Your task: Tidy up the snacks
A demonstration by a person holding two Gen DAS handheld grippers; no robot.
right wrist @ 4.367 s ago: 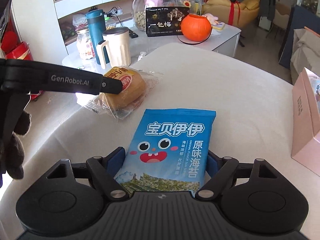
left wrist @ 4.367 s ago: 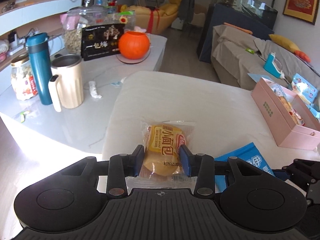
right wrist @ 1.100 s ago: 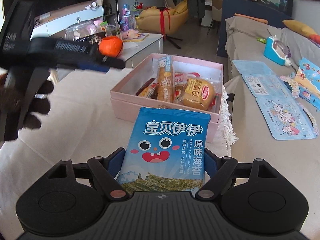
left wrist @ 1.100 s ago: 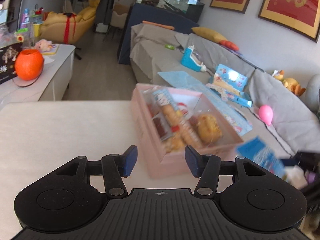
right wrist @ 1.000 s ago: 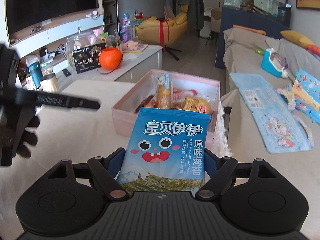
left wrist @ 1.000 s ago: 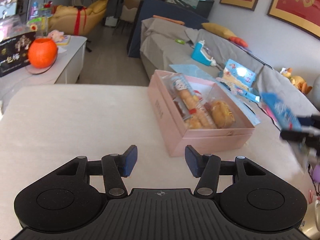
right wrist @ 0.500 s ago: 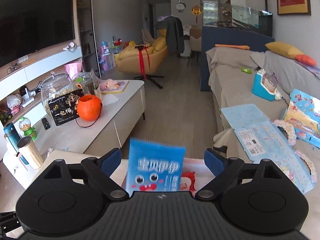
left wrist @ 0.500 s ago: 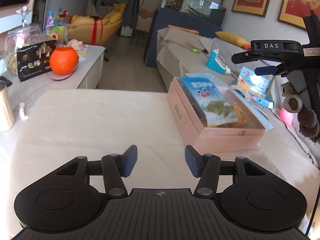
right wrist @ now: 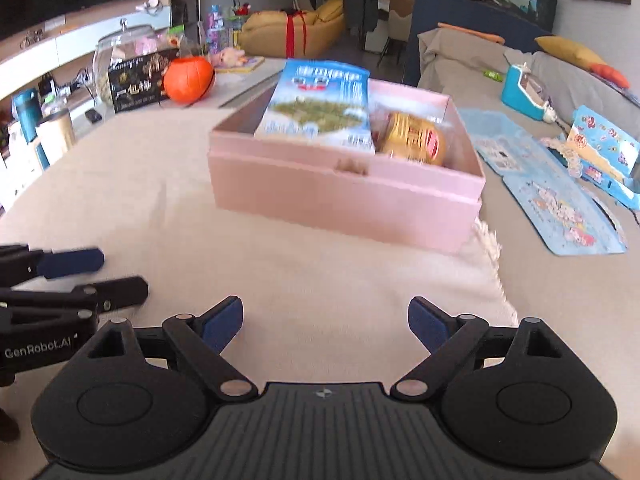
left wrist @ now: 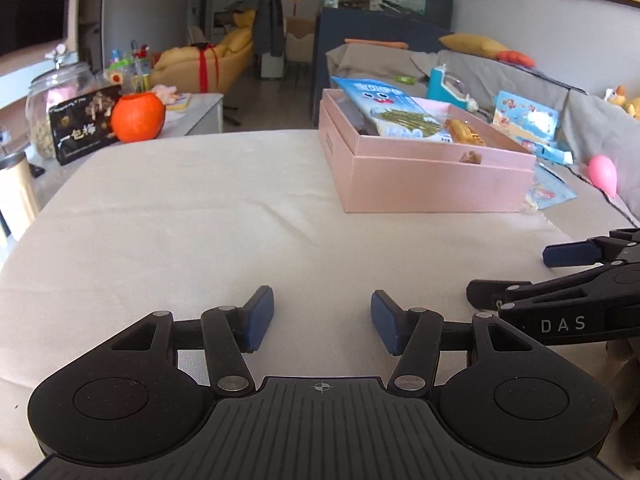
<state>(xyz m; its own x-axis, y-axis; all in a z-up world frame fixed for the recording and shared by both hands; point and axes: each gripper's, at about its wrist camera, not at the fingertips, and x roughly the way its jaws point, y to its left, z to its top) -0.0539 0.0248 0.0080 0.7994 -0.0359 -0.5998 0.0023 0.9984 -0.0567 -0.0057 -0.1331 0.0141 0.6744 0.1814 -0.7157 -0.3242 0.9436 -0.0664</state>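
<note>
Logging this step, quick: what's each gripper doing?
Left gripper: open, holding nothing.
Right gripper: open, holding nothing.

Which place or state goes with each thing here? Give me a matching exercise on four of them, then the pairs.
Things:
1. blue seaweed packet
2. bread bun packet
3. orange pumpkin
4. right gripper

Places or states:
A. on the side table beside the black box
B. open, holding nothing
C. in the pink box, leaning on its far rim
D. in the pink box, to the right of the blue packet

Pairs: 1-C, 2-D, 3-A, 4-B
</note>
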